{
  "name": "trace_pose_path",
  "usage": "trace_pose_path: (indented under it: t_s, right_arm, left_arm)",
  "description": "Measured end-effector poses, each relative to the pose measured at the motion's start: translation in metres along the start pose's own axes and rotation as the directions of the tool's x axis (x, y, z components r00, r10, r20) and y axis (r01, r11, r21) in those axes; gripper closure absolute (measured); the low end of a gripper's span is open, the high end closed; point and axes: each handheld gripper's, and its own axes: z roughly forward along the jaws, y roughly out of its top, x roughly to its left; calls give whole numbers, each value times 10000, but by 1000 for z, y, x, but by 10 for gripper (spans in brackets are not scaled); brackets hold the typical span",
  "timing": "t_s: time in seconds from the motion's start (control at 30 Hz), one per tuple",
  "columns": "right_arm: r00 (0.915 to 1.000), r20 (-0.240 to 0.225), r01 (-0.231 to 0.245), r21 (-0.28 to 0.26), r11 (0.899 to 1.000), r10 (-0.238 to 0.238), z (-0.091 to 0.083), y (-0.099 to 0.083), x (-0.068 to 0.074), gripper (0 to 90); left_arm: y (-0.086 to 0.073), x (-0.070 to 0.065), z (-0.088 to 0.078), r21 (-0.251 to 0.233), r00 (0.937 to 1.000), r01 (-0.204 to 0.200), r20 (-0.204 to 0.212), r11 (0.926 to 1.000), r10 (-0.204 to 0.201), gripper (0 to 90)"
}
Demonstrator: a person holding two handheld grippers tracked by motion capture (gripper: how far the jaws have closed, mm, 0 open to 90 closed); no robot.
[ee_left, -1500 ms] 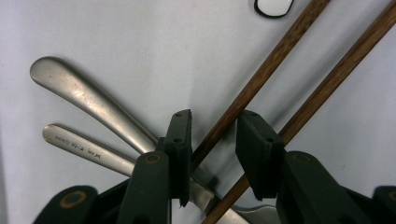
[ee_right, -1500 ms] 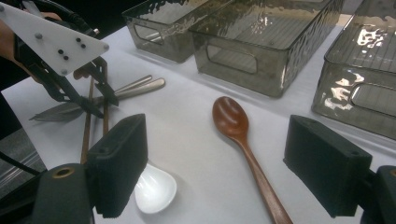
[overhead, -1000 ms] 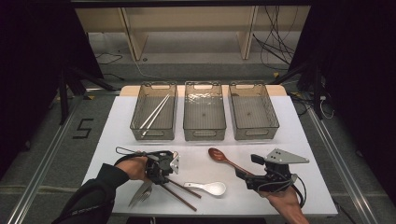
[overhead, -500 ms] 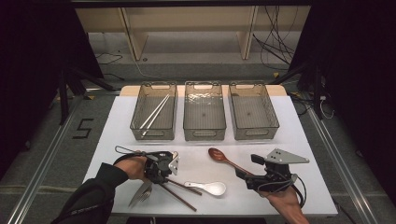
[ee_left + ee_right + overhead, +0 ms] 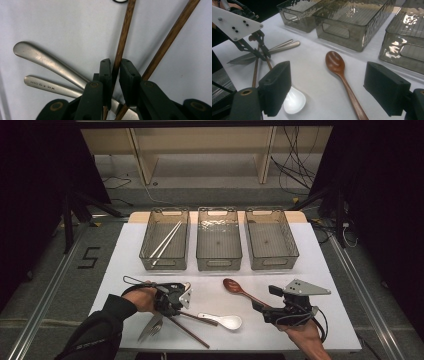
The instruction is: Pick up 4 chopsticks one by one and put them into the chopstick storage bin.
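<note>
My left gripper (image 5: 114,72) sits low over the white table (image 5: 320,270) near its front left, and its two black jaws are drawn in on a thin brown wooden chopstick (image 5: 122,42), one pad on either side of the stick with barely any gap; I read that as a clamp on it. A second brown wooden chopstick (image 5: 170,38) runs just beside the first, outside my right-hand pad and slanting away from it; under both lie two dull silver metal handles (image 5: 47,61), crossed beneath my jaws.

My right gripper (image 5: 332,91) stands with its jaws wide apart and nothing between them; ahead of it a dark reddish-brown wooden spoon (image 5: 342,77) lies flat with its bowl pointing toward the bins and its handle running back between my pads, touching neither; a white ceramic soup spoon (image 5: 294,101) lies just beside my left pad.

At the back of the table stand three smoky clear plastic bins (image 5: 218,240) side by side; the left one holds a pair of pale chopsticks (image 5: 166,240) lying aslant.
</note>
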Motion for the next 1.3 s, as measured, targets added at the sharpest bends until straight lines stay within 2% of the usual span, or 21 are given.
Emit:
trace_pose_path:
  t_s: [0.6, 0.93, 1.03, 1.17, 1.3]
  right_arm:
    - [10000, -4, -24, -6, 10000, 24, 0, 0, 0, 226]
    - [10000, -6, -14, -12, 10000, 14, 0, 0, 0, 226]
    - [10000, -8, -16, 1, 10000, 16, 0, 0, 0, 226]
    - [10000, -2, -15, -14, 10000, 15, -1, 0, 0, 226]
    - [10000, -5, -6, -7, 10000, 6, -1, 0, 0, 226]
  left_arm:
    - [-2, 3, 0, -31, 9998, -127, 179, 9999, 128, 827]
    - [-2, 2, -2, -11, 9994, 39, 356, 10000, -39, 837]
    - [-2, 3, -3, 115, 9989, -123, 444, 9999, 117, 840]
    - [-3, 3, -1, 16, 9990, -8, 437, 10000, 7, 841]
    - [-3, 3, -2, 9, 9991, -87, 410, 10000, 87, 841]
